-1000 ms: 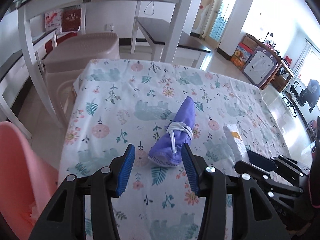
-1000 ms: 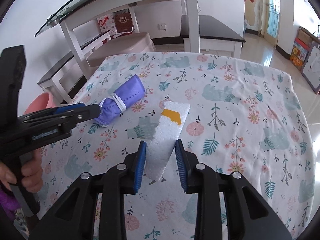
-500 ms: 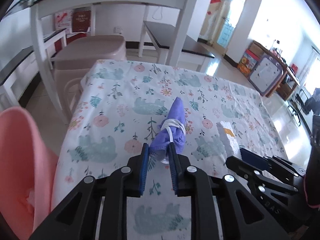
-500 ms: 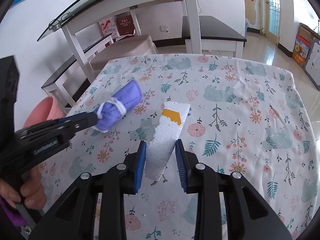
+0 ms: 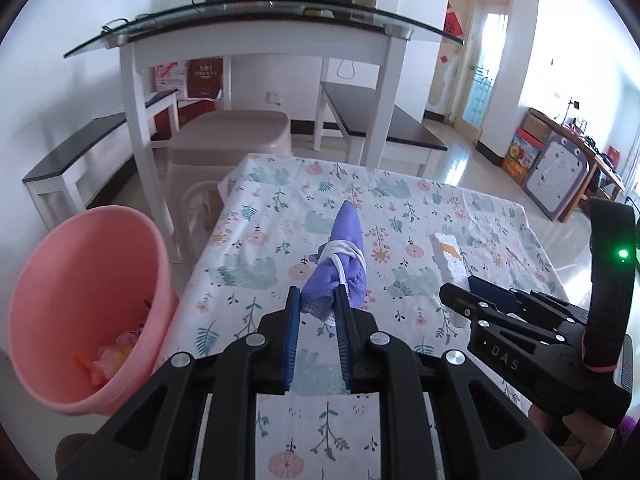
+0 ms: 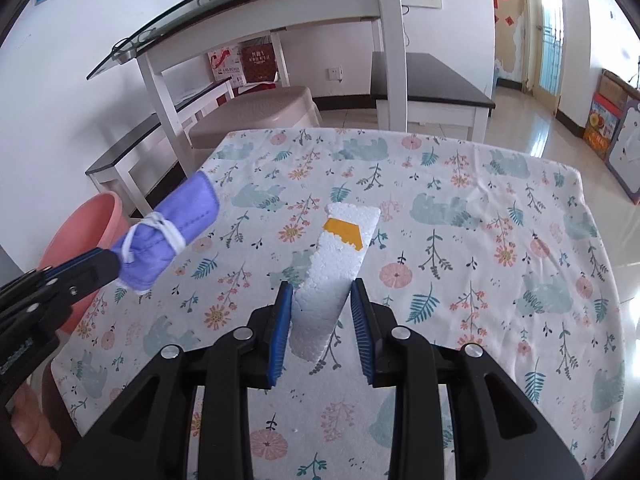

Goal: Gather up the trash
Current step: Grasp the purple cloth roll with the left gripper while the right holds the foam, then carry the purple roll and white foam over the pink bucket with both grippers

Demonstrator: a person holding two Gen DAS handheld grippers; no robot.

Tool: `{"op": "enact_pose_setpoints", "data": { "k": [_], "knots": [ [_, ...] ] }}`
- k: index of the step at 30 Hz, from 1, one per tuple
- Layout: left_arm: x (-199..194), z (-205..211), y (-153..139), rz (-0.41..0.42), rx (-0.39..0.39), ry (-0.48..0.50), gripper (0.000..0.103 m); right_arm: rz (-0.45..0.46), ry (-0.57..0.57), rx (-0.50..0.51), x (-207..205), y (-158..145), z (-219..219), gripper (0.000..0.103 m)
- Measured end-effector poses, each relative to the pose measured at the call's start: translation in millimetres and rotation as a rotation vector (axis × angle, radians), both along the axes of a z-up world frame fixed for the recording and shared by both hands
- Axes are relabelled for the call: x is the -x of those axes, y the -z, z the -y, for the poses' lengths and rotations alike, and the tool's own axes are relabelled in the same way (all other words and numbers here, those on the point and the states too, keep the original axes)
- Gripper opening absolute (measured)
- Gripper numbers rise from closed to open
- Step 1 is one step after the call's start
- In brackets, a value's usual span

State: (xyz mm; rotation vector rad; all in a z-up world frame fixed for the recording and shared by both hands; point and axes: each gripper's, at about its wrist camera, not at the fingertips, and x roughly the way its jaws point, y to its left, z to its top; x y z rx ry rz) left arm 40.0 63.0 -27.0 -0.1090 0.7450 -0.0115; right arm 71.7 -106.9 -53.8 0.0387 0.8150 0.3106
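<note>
Now lifted off the floral-clothed worktop (image 6: pixel 460 208) — rolled purple cloth bundle tied with white cord (image 5: pixel 340 268), left hand-held gripper (image 5: pixel 316 308) closing on its end beside pink plastic bin (image 5: pixel 88 280); right hand-held gripper (image 6: pixel 320 300) half-open around white foam block (image 6: pixel 336 256), not pinching.

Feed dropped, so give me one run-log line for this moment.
left gripper: jaws closing on purple mask bundle, lifted | right gripper: around foam piece | pink bin: beside table

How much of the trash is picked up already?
Some scraps already sit in the pink bin. The left gripper is closing on the rolled purple mask, lifted off the flowery tablecloth. The white foam piece still rests on the cloth between the right gripper's pads. Both still need binning.
</note>
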Motion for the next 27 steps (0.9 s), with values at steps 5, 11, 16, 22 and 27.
{"op": "enact_pose_setpoints", "data": {
  "k": [5,11,16,22,27],
  "knots": [
    [13,-1,-7,0.027,0.001,-0.031,0.016,0.037,-0.001,0.017,5,-5,-2,0.03],
    [24,-6,-12,0.051,0.012,-0.071,0.016,0.086,0.004,0.028,11,-11,-2,0.03],
    [33,-10,-18,0.077,0.014,-0.099,0.016,0.114,0.012,0.041,15,-15,-3,0.03],
    [47,-13,-28,0.122,0.011,-0.117,0.016,0.139,0.014,0.059,19,-17,-6,0.03],
    [57,-15,-32,0.15,0.0,-0.136,0.016,0.148,0.014,0.066,20,-18,-7,0.03]
  ]
}}
